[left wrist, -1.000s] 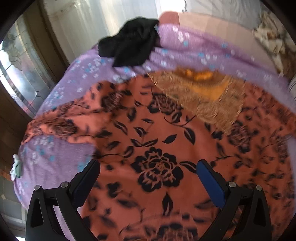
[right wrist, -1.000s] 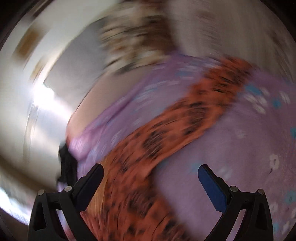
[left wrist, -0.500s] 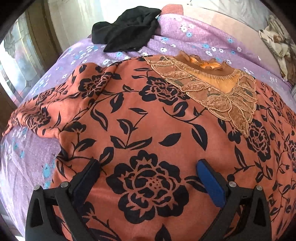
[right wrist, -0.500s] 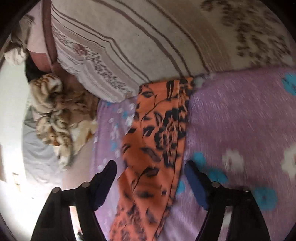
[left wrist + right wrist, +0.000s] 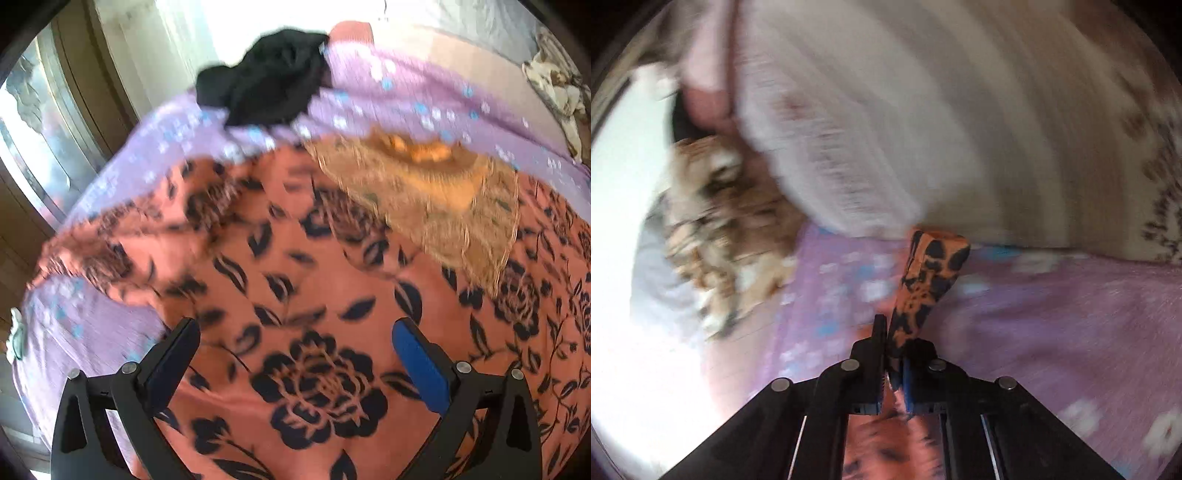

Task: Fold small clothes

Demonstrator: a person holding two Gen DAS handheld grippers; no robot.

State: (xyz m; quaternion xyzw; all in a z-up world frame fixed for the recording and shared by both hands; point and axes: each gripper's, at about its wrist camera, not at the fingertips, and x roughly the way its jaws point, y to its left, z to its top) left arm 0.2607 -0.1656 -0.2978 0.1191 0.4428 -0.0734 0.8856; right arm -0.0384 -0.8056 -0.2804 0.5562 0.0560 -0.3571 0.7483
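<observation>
An orange top with black flowers (image 5: 314,280) lies spread flat on the purple bedsheet (image 5: 147,155), its gold lace collar (image 5: 424,192) at the far side. My left gripper (image 5: 295,343) is open and empty, hovering over the top's lower front. My right gripper (image 5: 894,343) is shut on the end of the top's sleeve (image 5: 923,284), which sticks up between the jaws above the purple sheet (image 5: 1052,314).
A black garment (image 5: 269,85) lies bunched at the bed's far edge by the window. A striped pillow (image 5: 905,122) and a brown patterned blanket (image 5: 720,221) lie beyond the sleeve. The bed's left edge (image 5: 33,354) drops off near the window frame.
My right gripper has closed on the sleeve end and lifted it. My left gripper has pulled back and up from the top, still open.
</observation>
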